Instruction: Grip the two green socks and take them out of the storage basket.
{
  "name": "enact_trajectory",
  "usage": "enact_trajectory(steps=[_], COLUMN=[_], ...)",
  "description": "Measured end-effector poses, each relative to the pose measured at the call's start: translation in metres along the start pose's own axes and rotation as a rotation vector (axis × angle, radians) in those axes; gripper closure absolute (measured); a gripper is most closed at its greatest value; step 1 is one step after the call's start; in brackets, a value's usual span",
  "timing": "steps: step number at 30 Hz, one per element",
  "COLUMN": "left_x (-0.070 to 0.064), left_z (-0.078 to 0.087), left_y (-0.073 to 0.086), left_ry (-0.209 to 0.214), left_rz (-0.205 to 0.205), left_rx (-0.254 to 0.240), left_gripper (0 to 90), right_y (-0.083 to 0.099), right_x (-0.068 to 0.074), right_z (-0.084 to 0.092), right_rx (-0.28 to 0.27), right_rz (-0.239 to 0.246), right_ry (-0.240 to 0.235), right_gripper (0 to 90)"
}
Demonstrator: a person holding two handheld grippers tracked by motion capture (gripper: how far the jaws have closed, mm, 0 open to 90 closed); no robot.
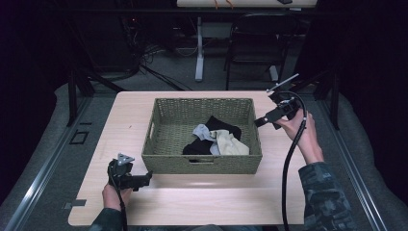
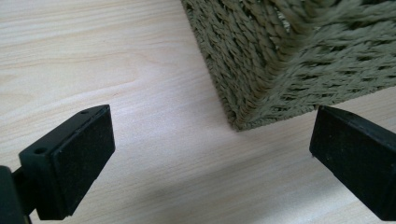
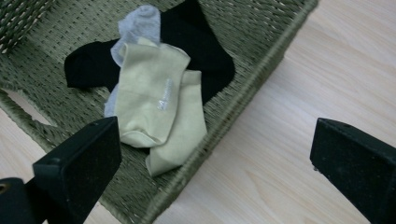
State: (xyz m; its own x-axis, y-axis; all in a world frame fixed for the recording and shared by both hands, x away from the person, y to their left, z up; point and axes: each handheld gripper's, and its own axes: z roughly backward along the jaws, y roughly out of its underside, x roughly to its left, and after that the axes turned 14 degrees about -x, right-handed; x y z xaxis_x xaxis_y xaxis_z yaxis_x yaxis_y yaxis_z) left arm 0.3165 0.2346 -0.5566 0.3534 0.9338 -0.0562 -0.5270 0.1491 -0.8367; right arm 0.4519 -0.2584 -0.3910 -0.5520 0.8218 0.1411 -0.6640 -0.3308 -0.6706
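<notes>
Olive-green woven basket (image 1: 206,163), with a braided pattern on walls and bottom. Inside: pale yellow socks (image 3: 159,105) with a small white mark, a light grey sock (image 3: 139,25), black socks (image 3: 201,46) under these. Light wooden table (image 1: 202,202), fine grain lines along the surface. Black left gripper (image 1: 150,176) with a grey three-cornered plate on top; black right gripper (image 1: 256,122) too, with black cable. Dark camouflage pattern on the sleeve (image 1: 325,197), grey-green and black. Grey floor (image 1: 168,67) behind, black chair (image 1: 257,43), white table leg (image 1: 199,50).
</notes>
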Motion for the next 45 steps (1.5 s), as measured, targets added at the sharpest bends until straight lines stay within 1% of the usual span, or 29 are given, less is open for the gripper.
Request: enact_trajectory(steps=[1,2,3,4,5,8,10,11,13,14,16,17,18,19,21,22,27,28,29,30,31,33,35,36,40,42,43,44,45], left_x=[0.001,0.001,0.001,0.001,0.001,0.002,0.002,0.002,0.002,0.001,0.001,0.001,0.002,0.002,0.002,0.002,0.001,0.001,0.001,0.001,0.001,0.001,0.001,0.001,0.0,0.001,0.001,0.0,0.0], left_z=[0.0,0.0,0.0,0.001,0.001,0.001,0.001,0.001,0.001,0.0,0.0,0.0,0.0,0.0,0.0,0.0,0.001,0.001,0.001,0.001,0.001,0.001,0.001,0.0,0.001,0.0,0.0,0.0,0.0], left_y=[0.0,0.0,0.0,0.0,0.001,0.001,0.001,0.001,0.001,0.001,0.001,0.001,0.001,0.001,0.001,0.002,0.001,0.001,0.001,0.001,0.001,0.001,0.001,0.001,0.001,0.001,0.001,0.001,0.001], left_ry=[-0.001,0.0,-0.001,0.001,0.002,0.001,-0.001,-0.001,0.002,0.003,0.004,0.004,0.003,0.003,0.003,0.001,0.001,0.004,0.004,0.005,0.005,0.006,0.005,0.007,0.007,0.008,0.008,0.009,0.009], left_rz=[0.003,0.004,0.003,0.001,0.0,0.007,0.01,0.008,0.005,0.003,0.003,0.004,0.005,0.005,0.01,0.009,0.007,0.004,0.004,0.006,0.006,0.005,0.003,0.001,0.001,0.002,0.002,0.001,0.001], left_rx=[-0.002,-0.001,-0.001,-0.001,-0.001,0.001,-0.003,-0.003,-0.001,0.0,0.001,0.0,-0.002,-0.002,0.001,0.0,-0.003,-0.002,-0.002,-0.001,-0.001,-0.001,0.004,0.005,0.003,0.003,0.003,0.003,0.003], left_gripper=[0.0,0.0,0.0,0.0,0.0,0.0,0.0,0.0,0.0,0.0,0.0,0.0,0.0,0.0,0.0,0.0,0.0,0.0,0.0,0.0,0.0,0.0,0.0,0.0,0.0,0.0,0.0,0.0,0.0], right_y=[0.0,-0.002,-0.004,-0.009,-0.009,-0.014,-0.019,-0.019,-0.021,-0.024,-0.025,-0.026,-0.028,-0.028,-0.03,-0.031,-0.032,-0.031,-0.031,-0.03,-0.03,-0.029,-0.028,-0.027,-0.023,-0.019,-0.019,-0.017,-0.017], right_x=[0.0,0.003,0.005,0.01,0.01,0.018,0.024,0.024,0.03,0.033,0.036,0.039,0.044,0.044,0.049,0.054,0.061,0.063,0.063,0.064,0.064,0.066,0.067,0.068,0.071,0.073,0.073,0.074,0.074], right_z=[0.0,-0.002,-0.004,-0.008,-0.008,-0.015,-0.022,-0.022,-0.029,-0.034,-0.038,-0.042,-0.05,-0.05,-0.058,-0.065,-0.079,-0.084,-0.084,-0.09,-0.09,-0.097,-0.099,-0.106,-0.115,-0.124,-0.124,-0.13,-0.13], right_rx=[0.0,0.009,0.005,0.015,0.015,0.014,0.024,0.024,0.015,0.032,0.032,0.037,0.045,0.045,0.06,0.057,0.07,0.076,0.076,0.081,0.081,0.095,0.103,0.109,0.126,0.159,0.159,0.177,0.177], right_rz=[0.0,0.008,0.008,0.025,0.025,0.029,0.041,0.041,0.033,0.048,0.046,0.05,0.058,0.058,0.066,0.067,0.079,0.074,0.074,0.071,0.071,0.069,0.076,0.077,0.072,0.075,0.075,0.081,0.081], right_ry=[0.0,-0.005,-0.011,-0.015,-0.015,-0.036,-0.053,-0.053,-0.064,-0.068,-0.072,-0.078,-0.087,-0.087,-0.092,-0.097,-0.119,-0.118,-0.118,-0.114,-0.114,-0.112,-0.108,-0.109,-0.099,-0.093,-0.093,-0.084,-0.084], right_gripper=[1.7,1.7,1.9,2.0,2.0,2.4,3.5,3.5,4.1,4.4,4.5,4.8,5.5,5.5,6.3,8.1,10.0,11.6,11.6,13.7,13.7,14.5,14.7,15.7,17.6,20.5,20.5,21.4,21.4])
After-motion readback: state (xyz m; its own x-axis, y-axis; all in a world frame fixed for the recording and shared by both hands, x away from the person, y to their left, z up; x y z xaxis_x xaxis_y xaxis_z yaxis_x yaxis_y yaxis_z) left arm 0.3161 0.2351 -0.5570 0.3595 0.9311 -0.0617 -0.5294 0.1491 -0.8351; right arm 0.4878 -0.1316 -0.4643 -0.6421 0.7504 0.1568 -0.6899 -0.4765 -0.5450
